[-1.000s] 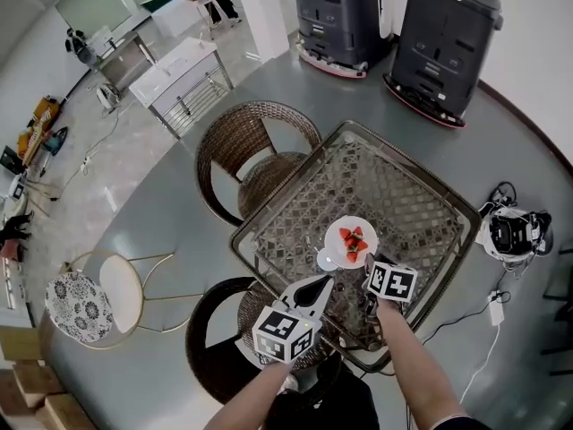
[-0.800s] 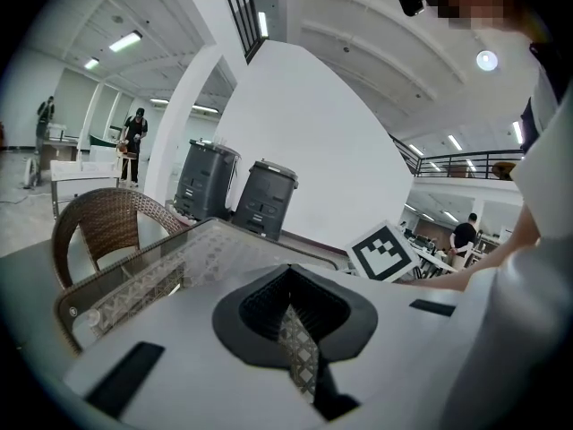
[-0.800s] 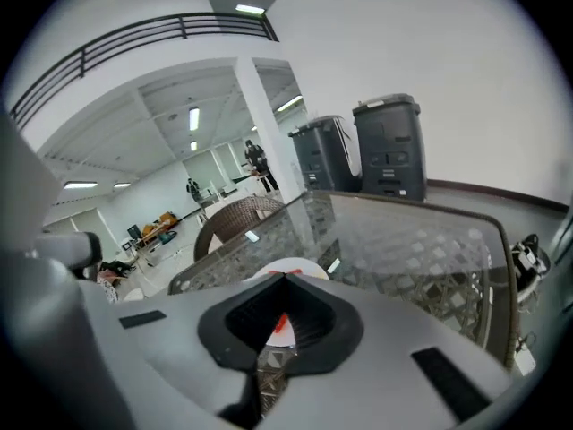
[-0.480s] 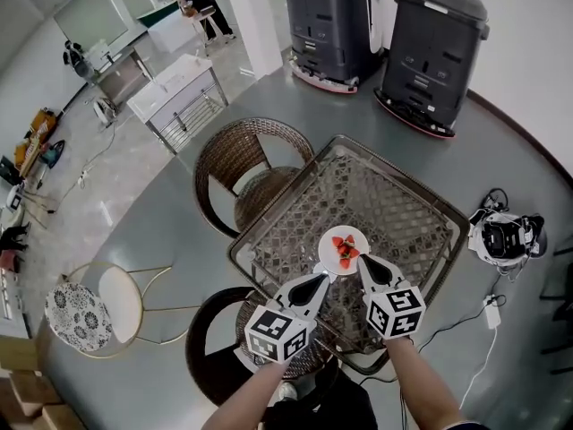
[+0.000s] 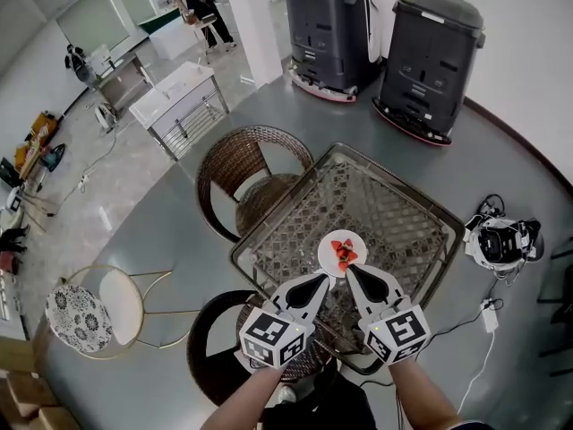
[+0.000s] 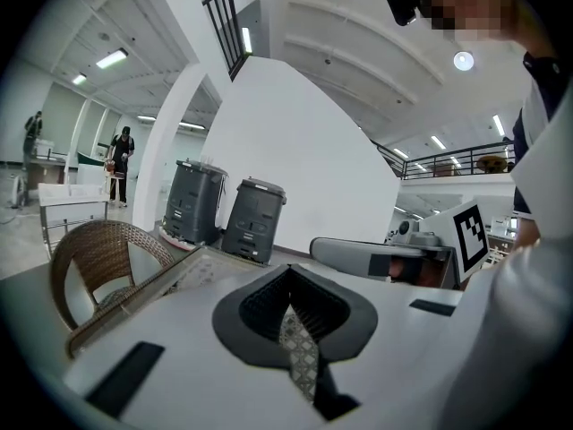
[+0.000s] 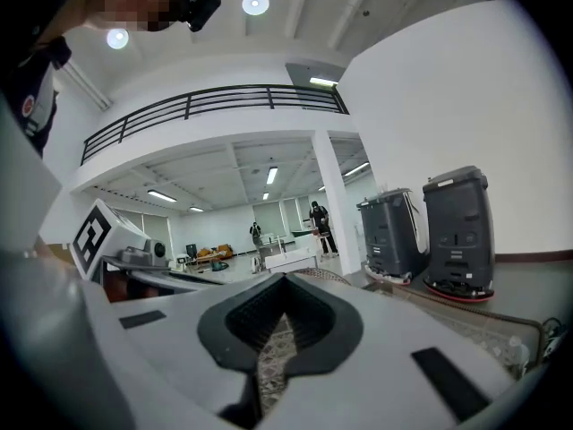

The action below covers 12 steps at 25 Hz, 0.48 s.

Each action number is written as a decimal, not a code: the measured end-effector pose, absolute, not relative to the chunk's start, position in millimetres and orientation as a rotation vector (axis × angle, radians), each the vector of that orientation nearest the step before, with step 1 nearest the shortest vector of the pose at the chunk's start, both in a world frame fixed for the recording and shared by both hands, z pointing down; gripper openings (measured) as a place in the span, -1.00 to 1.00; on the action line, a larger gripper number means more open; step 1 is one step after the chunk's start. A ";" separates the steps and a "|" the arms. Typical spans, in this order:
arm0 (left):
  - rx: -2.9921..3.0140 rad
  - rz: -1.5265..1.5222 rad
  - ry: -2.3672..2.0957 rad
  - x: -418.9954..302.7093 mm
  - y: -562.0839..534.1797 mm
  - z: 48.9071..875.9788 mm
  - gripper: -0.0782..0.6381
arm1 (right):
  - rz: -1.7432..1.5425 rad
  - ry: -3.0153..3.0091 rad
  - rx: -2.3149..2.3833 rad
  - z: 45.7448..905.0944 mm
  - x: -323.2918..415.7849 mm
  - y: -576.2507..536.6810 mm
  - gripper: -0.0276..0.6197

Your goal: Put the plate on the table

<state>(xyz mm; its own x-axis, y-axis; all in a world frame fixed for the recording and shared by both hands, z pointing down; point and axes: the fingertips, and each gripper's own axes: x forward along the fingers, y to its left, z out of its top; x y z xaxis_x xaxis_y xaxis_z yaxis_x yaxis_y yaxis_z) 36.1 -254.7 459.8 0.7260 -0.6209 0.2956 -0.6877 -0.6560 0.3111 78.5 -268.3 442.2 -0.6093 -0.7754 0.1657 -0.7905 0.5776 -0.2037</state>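
A small white plate [image 5: 342, 253] with red strawberries rests on the glass-topped wicker table [image 5: 394, 195], near its front edge. My left gripper [image 5: 324, 279] hovers just short of the plate, to its near left. It is shut, and in the left gripper view its jaws [image 6: 288, 305] meet with nothing between them. My right gripper [image 5: 350, 270] hangs beside it, just on the near side of the plate and clear of it. It is also shut and empty, as the right gripper view [image 7: 285, 316] shows. Both point almost level across the table.
One wicker chair [image 5: 255, 173] stands at the table's far left, another [image 5: 219, 348] under my left arm. Two dark grey machines [image 5: 327, 30] [image 5: 430, 47] stand beyond the table. A round patterned stool [image 5: 94, 303] is at the left. A device with cables [image 5: 501, 238] lies on the floor at the right.
My right gripper has lifted off the plate's near edge and swung from pointing down to almost level. Its jaws have shut. The left gripper has risen a little. The plate stays on the table.
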 end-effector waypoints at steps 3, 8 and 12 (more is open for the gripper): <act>2.530 0.211 -1.012 34.7 -252.3 452.5 -0.76 | 0.364 -2.759 1.352 430.2 75.7 -262.1 -0.90; 2.525 0.189 -1.020 32.2 -248.3 444.2 -0.76 | 0.338 -2.794 1.358 413.4 73.5 -255.6 -0.90; 2.524 0.180 -1.023 32.4 -244.1 441.7 -0.76 | 0.328 -2.805 1.354 408.3 73.3 -251.2 -0.90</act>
